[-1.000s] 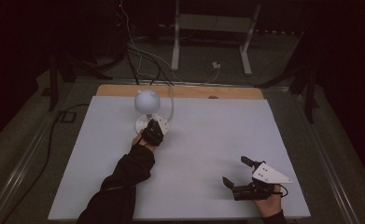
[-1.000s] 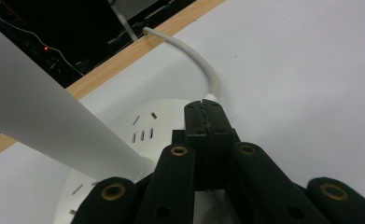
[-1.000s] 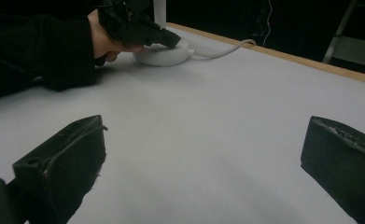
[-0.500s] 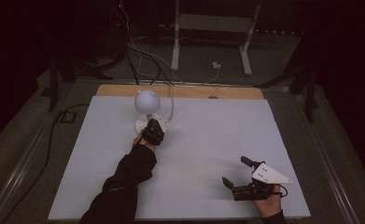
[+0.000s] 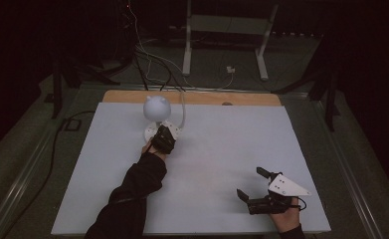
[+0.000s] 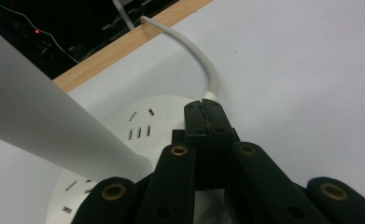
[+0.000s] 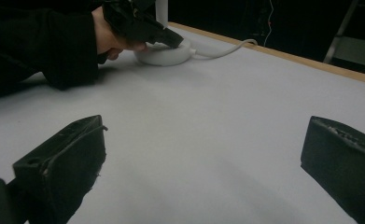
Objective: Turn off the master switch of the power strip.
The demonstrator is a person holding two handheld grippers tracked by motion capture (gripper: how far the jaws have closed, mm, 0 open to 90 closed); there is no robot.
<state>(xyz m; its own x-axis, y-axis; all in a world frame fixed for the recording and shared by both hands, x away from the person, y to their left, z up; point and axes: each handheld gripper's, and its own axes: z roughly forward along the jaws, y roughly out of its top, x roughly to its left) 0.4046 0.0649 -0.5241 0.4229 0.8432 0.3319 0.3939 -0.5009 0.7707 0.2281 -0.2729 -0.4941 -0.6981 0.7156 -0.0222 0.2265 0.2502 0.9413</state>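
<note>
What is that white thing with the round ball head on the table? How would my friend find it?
Look at the big white table, then toward its far wooden edge on the left. There stands a small white lamp: a ball-shaped head with two tiny ear bumps, a round flat base with little slots, and a white cable curving off behind. The left gripper, jaws closed, is right at its base.

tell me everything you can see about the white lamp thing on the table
The white desk lamp has a rounded head with two small ear-like points, a smooth white stem and a round, flat base with slot-shaped vents. It stands upright near the table's far edge. A white cable runs from the base over the wooden edge. The left gripper, jaws shut, rests on the base.
</note>
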